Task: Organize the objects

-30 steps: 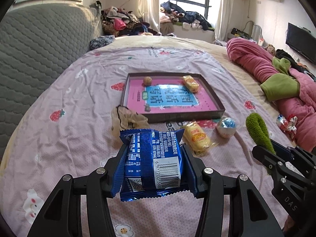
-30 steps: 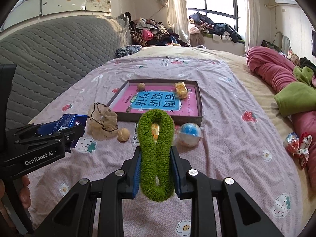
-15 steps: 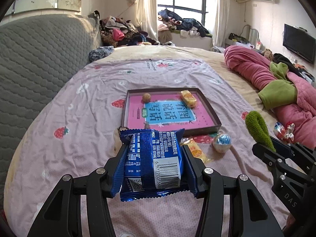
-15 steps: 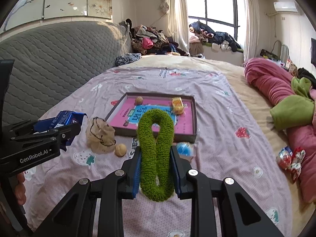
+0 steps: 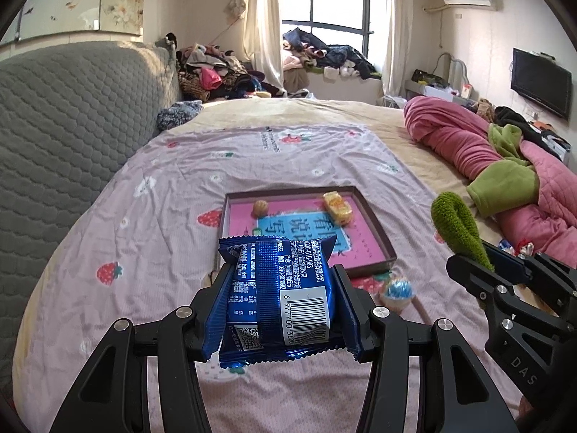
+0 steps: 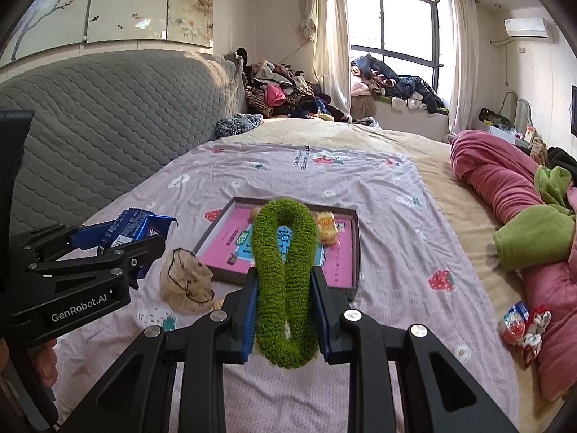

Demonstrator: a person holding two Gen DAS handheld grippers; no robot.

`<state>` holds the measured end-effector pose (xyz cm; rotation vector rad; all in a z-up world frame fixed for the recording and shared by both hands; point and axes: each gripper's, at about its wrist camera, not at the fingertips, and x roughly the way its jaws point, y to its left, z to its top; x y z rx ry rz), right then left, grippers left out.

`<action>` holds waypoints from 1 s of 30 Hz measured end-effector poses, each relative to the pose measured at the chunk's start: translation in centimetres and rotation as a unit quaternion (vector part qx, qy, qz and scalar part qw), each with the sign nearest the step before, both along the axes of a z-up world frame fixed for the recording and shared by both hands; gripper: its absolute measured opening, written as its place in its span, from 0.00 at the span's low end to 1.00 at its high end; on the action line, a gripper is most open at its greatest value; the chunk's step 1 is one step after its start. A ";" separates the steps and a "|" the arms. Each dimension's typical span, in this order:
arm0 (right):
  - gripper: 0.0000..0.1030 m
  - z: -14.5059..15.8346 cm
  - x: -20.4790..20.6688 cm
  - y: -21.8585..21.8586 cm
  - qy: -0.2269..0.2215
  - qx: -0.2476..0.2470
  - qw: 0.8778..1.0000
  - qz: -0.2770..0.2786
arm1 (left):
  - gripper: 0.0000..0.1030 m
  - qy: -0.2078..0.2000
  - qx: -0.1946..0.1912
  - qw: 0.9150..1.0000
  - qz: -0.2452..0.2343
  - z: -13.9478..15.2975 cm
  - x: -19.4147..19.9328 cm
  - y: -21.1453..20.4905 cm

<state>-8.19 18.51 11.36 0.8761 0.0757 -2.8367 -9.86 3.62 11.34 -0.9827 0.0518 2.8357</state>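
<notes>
Snacks and small toys are lying all around on the pink bed sheet [image 5: 173, 195]. One shallow box [image 5: 375, 232] with a pink and blue bottom is sitting in the middle of the sheet. Two things are resting inside it: one round brown nut [image 5: 260, 208] near the far left corner and one yellow snack pack [image 5: 337, 206] near the far right side.

Just in front of the box, one small ball with a blue top [image 5: 396, 290] is lying on the sheet. One crumpled tan net pouch [image 6: 184, 279] is sitting beside the box's near left corner. Off to the right, one red and white wrapped thing [image 6: 524, 326] is lying next to the big pink blanket [image 6: 505, 176]. One green cloth [image 6: 530, 240] is poking out of that blanket. One grey padded headboard [image 5: 65, 130] is running along the left side. One heap of clothes [image 6: 285, 97] is piling up by the window.

Two grippers are hanging above the sheet, side by side. The left gripper [image 5: 281, 299] is pinching one blue snack packet [image 5: 285, 288], with a pad pressing on each side of it. This packet is blocking part of the box's near edge in the left view. The right gripper [image 6: 285, 310] is squeezing one fuzzy green loop [image 6: 285, 270], and the loop is sticking up between the pads. In the right view, the loop is covering the middle of the box.
</notes>
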 end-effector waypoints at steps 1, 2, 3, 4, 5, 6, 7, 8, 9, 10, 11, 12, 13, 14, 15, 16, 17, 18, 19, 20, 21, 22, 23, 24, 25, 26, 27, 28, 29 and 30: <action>0.27 0.2 -0.2 0.0 0.001 0.000 1.000 0.001 | 0.53 0.003 -0.001 1.000 -0.001 0.2 -0.1 0.1; 0.27 0.4 -0.4 0.1 0.004 0.000 1.000 0.001 | 0.53 0.006 -0.002 1.000 -0.002 0.6 -0.3 0.2; 0.27 0.8 -0.7 0.1 0.008 0.001 1.000 -0.001 | 0.53 0.008 -0.002 1.000 -0.003 0.7 -0.5 0.2; 0.27 0.9 -0.9 0.1 0.008 0.001 1.000 0.000 | 0.53 0.010 -0.002 1.000 -0.003 0.9 -0.7 0.2; 0.27 1.1 -1.2 0.1 0.011 0.001 1.000 -0.001 | 0.53 0.011 -0.002 1.000 -0.003 1.1 -1.0 0.3; 0.27 1.3 -1.4 0.2 0.013 0.001 1.000 -0.002 | 0.53 0.012 -0.002 1.000 -0.004 1.2 -1.2 0.3; 0.27 1.5 -1.6 0.2 0.014 0.001 1.000 -0.001 | 0.53 0.013 -0.003 1.000 -0.004 1.4 -1.5 0.3; 0.27 1.7 -1.9 0.2 0.017 0.000 1.000 -0.003 | 0.53 0.014 -0.005 1.000 -0.003 1.5 -1.9 0.4; 0.27 1.8 -2.2 0.2 0.018 -0.001 1.000 -0.003 | 0.53 0.015 -0.006 1.000 -0.004 1.5 -2.1 0.4; 0.27 1.8 -2.4 0.3 0.018 -0.001 1.000 -0.002 | 0.53 0.016 -0.007 1.000 -0.004 1.6 -2.4 0.4; 0.27 2.0 -2.7 0.3 0.019 -0.002 1.000 -0.003 | 0.53 0.017 -0.009 1.000 -0.004 1.7 -2.7 0.4; 0.27 2.0 -2.9 0.2 0.021 -0.001 1.000 -0.002 | 0.53 0.019 -0.008 1.000 -0.004 1.8 -2.9 0.4; 0.27 2.1 -3.2 0.3 0.021 -0.001 1.000 -0.001 | 0.53 0.020 -0.007 1.000 -0.004 1.9 -3.3 0.4; 0.27 2.2 -3.5 0.2 0.022 -0.001 1.000 -0.001 | 0.53 0.021 -0.005 1.000 -0.005 2.1 -3.7 0.5; 0.27 2.2 -3.9 0.2 0.022 -0.001 1.000 0.000 | 0.53 0.024 -0.006 1.000 -0.004 2.1 -4.0 0.5; 0.27 2.2 -4.2 0.1 0.021 -0.001 1.000 0.000 | 0.53 0.025 -0.008 1.000 -0.003 2.2 -4.3 0.6; 0.27 2.1 -4.6 0.1 0.021 -0.001 1.000 0.000 | 0.52 0.026 -0.009 1.000 -0.003 2.2 -4.7 0.6; 0.27 2.0 -5.0 0.0 0.018 0.000 1.000 -0.001 | 0.52 0.023 -0.012 1.000 0.000 2.0 -5.3 0.6; 0.27 1.9 -5.3 0.0 0.015 0.000 1.000 -0.003 | 0.51 0.018 -0.012 1.000 0.002 1.8 -5.8 0.5; 0.27 1.7 -5.6 0.0 0.013 -0.004 1.000 -0.002 | 0.50 0.013 -0.009 1.000 0.001 1.6 -6.3 0.4; 0.27 1.5 -5.8 0.1 0.011 -0.007 1.000 0.000 | 0.50 0.011 -0.010 1.000 0.004 1.3 -6.7 0.3; 0.27 1.3 -6.0 0.1 0.009 -0.005 1.000 0.000 | 0.50 0.009 -0.012 1.000 0.005 1.0 -7.0 0.3; 0.27 1.1 -6.2 0.0 0.008 -0.003 1.000 0.001 | 0.50 0.006 -0.018 1.000 0.006 0.7 -7.4 0.4; 0.27 0.9 -6.5 0.0 0.005 -0.002 1.000 0.003 | 0.50 0.005 -0.020 1.000 0.007 0.5 -7.7 0.4; 0.27 0.7 -6.7 0.0 0.004 -0.002 1.000 0.003 | 0.50 0.003 -0.019 1.000 0.007 0.3 -8.0 0.4; 0.27 0.5 -7.1 0.0 0.002 -0.002 1.000 0.004 | 0.50 0.001 -0.018 1.000 0.007 0.1 -8.4 0.3; 0.27 0.4 -7.3 0.0 0.001 -0.002 1.000 0.005 | 0.50 0.000 -0.017 1.000 0.008 0.0 -8.6 0.3; 0.27 0.2 -7.5 0.0 0.001 -0.002 1.000 0.006 | 0.50 -0.001 -0.016 1.000 0.008 -0.1 -8.9 0.3; 0.27 0.0 -7.9 -0.1 -0.001 -0.002 1.000 0.008 | 0.50 -0.002 -0.018 1.000 0.007 -0.3 -9.2 0.2; 0.27 -0.1 -8.2 -0.1 -0.003 -0.002 1.000 0.009 | 0.50 -0.004 -0.020 1.000 0.008 -0.6 -9.5 0.2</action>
